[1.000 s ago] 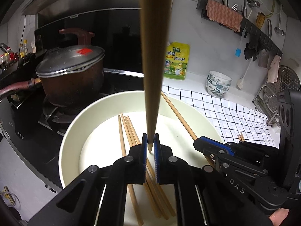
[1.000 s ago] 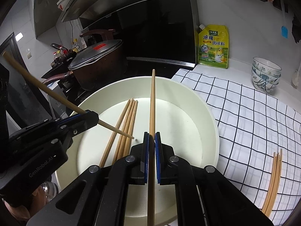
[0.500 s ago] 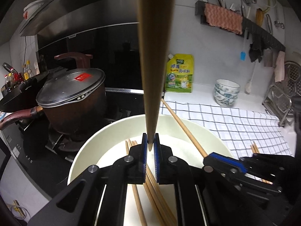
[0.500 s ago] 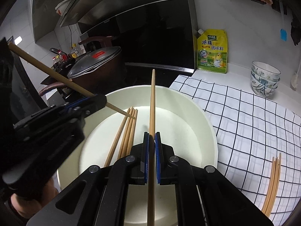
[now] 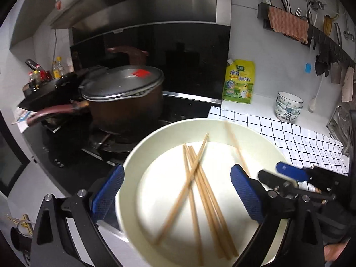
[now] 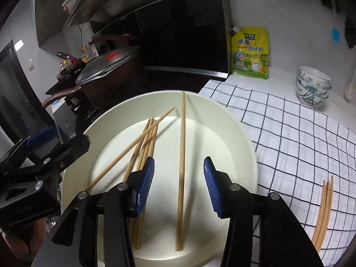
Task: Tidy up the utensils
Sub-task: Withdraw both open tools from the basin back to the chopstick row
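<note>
Chopsticks [image 5: 201, 191] lie loose in the white bowl [image 5: 133, 162] at frame centre (one crossing the rest); both left tongs [image 5: 175, 191] and right tongs [image 6: 179, 183] gape wide, holding nothing.

A home kitchen: lidded pot [image 5: 124, 95] on a gas stove [image 5: 106, 138], range hood [image 5: 142, 2], probably utensils on a wall rail [image 5: 311, 33].

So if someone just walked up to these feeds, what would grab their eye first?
Probably the big cream bowl filling the middle of both views, with loose wooden chopsticks lying crossed on its bottom and both sets of blue-padded jaws spread wide over it, holding nothing. Next, the lidded brown pot on the stove to the left, and the yellow pouch against the wall beyond the checked cloth.
</note>
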`<state>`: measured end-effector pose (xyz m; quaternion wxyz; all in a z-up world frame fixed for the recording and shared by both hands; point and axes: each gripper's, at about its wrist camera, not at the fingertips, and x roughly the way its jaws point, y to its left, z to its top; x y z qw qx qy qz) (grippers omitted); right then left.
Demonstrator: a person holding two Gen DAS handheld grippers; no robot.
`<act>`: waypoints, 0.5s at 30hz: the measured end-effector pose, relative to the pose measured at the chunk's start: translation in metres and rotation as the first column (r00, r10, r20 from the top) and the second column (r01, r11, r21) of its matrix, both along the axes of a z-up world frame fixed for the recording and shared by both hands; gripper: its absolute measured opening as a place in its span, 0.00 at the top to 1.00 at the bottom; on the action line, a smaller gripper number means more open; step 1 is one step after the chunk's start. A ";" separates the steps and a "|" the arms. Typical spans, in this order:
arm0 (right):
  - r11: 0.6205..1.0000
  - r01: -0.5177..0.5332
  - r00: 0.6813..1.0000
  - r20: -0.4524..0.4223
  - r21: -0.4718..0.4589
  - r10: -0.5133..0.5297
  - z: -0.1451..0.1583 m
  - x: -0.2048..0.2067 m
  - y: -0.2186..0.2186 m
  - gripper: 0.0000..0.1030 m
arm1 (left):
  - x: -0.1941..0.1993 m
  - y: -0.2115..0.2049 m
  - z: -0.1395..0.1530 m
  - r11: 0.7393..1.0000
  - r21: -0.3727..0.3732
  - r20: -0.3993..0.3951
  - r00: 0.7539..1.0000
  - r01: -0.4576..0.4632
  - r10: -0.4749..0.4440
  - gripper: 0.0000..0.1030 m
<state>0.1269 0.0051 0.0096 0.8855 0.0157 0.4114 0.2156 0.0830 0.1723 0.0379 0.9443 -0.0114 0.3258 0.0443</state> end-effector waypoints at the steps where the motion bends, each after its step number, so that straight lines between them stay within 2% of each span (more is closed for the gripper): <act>1: 1.000 0.004 1.000 0.007 0.005 -0.004 0.003 -0.001 -0.003 0.57 | -0.003 0.001 0.002 1.000 0.005 0.005 1.000 -0.002 0.002 0.09; 15: 0.997 0.052 0.997 0.047 0.053 -0.054 0.016 -0.035 -0.043 0.57 | -0.029 -0.003 0.011 1.000 -0.002 0.026 0.999 -0.027 0.027 0.09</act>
